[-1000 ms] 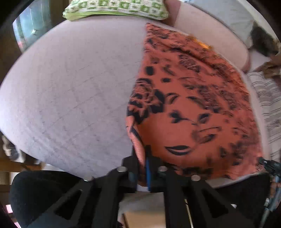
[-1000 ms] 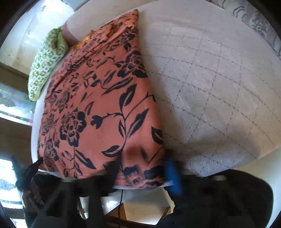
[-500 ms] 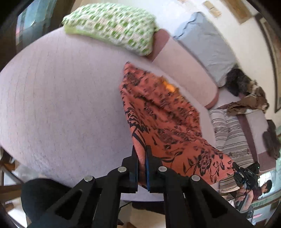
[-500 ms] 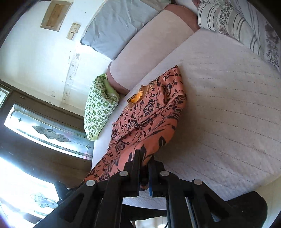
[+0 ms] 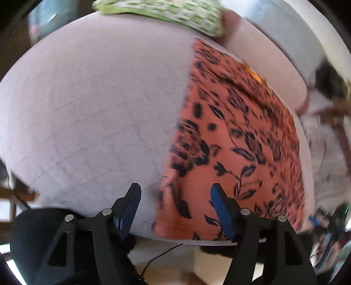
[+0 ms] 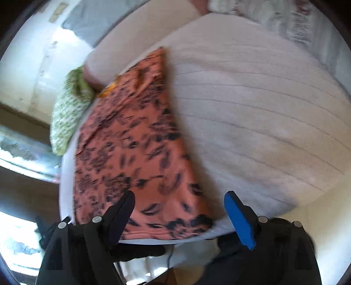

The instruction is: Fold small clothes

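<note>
An orange garment with a black flower print (image 5: 237, 140) lies flat on the pale quilted bed cover (image 5: 98, 114), reaching from the near edge to the back cushion. My left gripper (image 5: 175, 197) hovers over its near left corner, jaws opening, with the cloth below the fingers and free of the pads. In the right wrist view the same garment (image 6: 131, 157) spreads up and to the left. My right gripper (image 6: 178, 203) stands above its near right corner, jaws opening wide, nothing pressed between them.
A green-and-white patterned pillow (image 5: 166, 13) lies at the far end of the bed, also in the right wrist view (image 6: 68, 114). A pink bolster (image 6: 136, 37) and a grey cushion (image 6: 94, 19) back the bed. Striped and dark clothes (image 5: 329, 122) pile up at the right. The bed's near edge runs just under both grippers.
Both grippers were shut on the garment's near corners and had lifted it; now they have come down, let go and spread their jaws, and the garment lies flat.
</note>
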